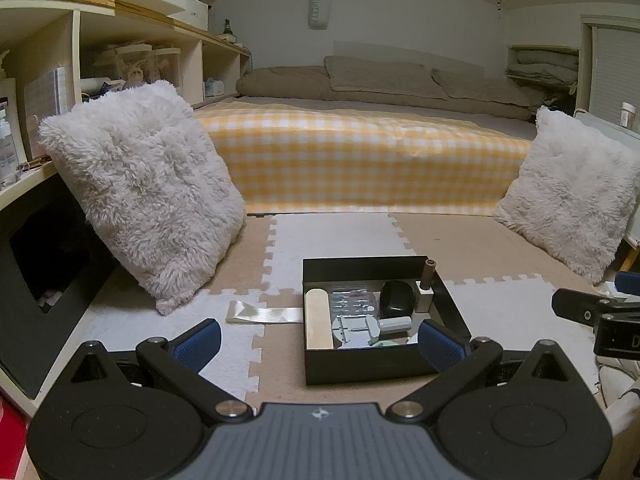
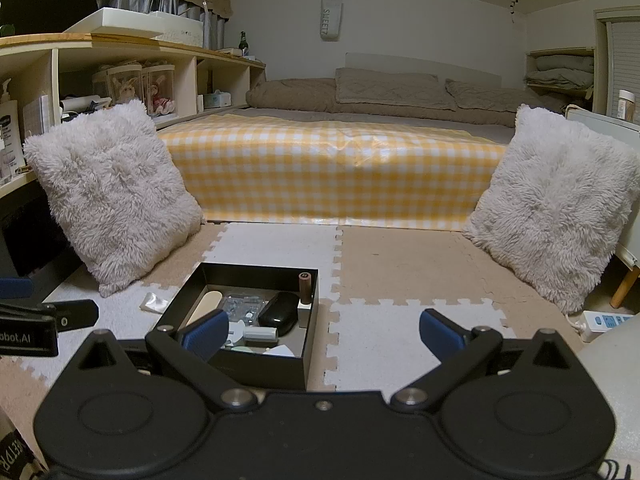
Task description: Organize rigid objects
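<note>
Black box (image 1: 384, 364) sitting on the foam puzzle-mat floor (image 1: 332, 236) is the thing to look at, so I'll place everything off that. Inside it: a pale wooden stick (image 1: 319, 317) along the left wall, a clear plastic packet (image 1: 352, 300) next to it, a black rounded case (image 1: 397, 295) further right, and a white block with a brown cylinder (image 1: 431, 270) standing upright in the far right corner. Some small white bits lie near the front wall; can't tell what they are. Just left of the box a flat shiny wrapper (image 1: 264, 314) lies on the mat. Left gripper (image 1: 318, 340) hangs in front of the box, spread wide, gripping nothing. Right gripper (image 2: 322, 330) is over the box's right front corner, also wide and empty.
</note>
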{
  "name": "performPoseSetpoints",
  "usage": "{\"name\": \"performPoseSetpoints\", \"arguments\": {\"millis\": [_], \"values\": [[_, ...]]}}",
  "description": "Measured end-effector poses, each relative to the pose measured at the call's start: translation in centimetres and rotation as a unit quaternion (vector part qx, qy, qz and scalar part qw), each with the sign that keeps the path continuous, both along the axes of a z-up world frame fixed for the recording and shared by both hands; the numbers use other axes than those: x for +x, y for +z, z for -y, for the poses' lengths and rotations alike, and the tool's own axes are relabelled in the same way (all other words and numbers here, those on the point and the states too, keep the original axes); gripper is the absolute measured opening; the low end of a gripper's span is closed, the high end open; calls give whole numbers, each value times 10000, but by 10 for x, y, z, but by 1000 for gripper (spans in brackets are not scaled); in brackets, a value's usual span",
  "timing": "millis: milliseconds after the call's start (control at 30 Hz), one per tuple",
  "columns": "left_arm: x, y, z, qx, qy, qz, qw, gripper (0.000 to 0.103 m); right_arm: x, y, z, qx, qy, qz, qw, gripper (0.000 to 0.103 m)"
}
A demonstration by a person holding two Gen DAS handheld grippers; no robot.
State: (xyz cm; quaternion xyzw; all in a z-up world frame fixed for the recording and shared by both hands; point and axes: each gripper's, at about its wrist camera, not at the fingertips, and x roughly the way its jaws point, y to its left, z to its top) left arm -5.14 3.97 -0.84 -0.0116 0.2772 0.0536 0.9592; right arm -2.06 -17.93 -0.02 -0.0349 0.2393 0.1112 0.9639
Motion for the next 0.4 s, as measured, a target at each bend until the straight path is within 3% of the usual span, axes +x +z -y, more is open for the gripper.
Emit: {"name": "performPoseSetpoints", "arguments": {"millis": [400], "values": [[-1, 1, 0, -10, 66, -26, 10000, 103, 0, 0, 0, -2, 0, -1, 10000, 103]]}}
